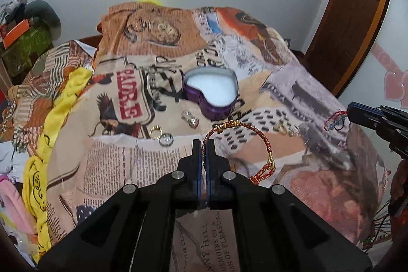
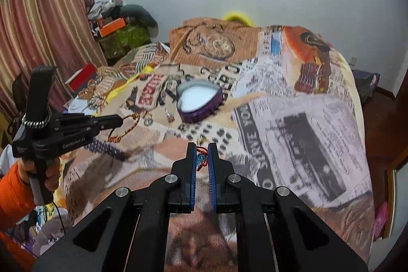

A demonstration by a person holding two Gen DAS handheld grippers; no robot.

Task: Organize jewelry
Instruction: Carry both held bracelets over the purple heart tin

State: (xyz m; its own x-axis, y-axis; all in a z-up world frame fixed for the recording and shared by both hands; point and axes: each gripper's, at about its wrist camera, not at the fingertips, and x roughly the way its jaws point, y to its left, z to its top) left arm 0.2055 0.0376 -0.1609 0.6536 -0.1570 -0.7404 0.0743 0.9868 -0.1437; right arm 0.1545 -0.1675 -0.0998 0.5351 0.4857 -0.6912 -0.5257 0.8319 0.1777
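On the bed, over a newspaper-print bedspread (image 1: 122,170), sits an open purple heart-shaped tin (image 1: 210,92) with a white foam lining. The foam looks bare in both views: nothing stowed yet, as far as I can see.

Left tool (image 1: 203,144): clenched on a red-and-gold braided bracelet (image 1: 257,138). The cord is pinched between the blue pads; the rest arcs out to the right with the gold clasp hanging free above the cover. The tin lies just beyond the tool tips.

Right tool (image 2: 202,148): pads not fully together, but a thin red string bracelet (image 2: 201,157) with blue beads is caught between them. The left view shows it dangling from the tool tip, clear of the bedspread. Judged grasped.

Loose on the cover near the tin:
- gold ring (image 1: 156,132) and silver ring (image 1: 166,139), side by side, touching or nearly so
- a small clear, glassy piece (image 1: 189,119) close to the tin's point; cannot tell what it is
- another gold-toned ring (image 1: 280,128) to the right of the braided bracelet

Progress, my judgement: early. Two bracelets are in hand and none in the tin. Both still need placing, then the four loose pieces collected.
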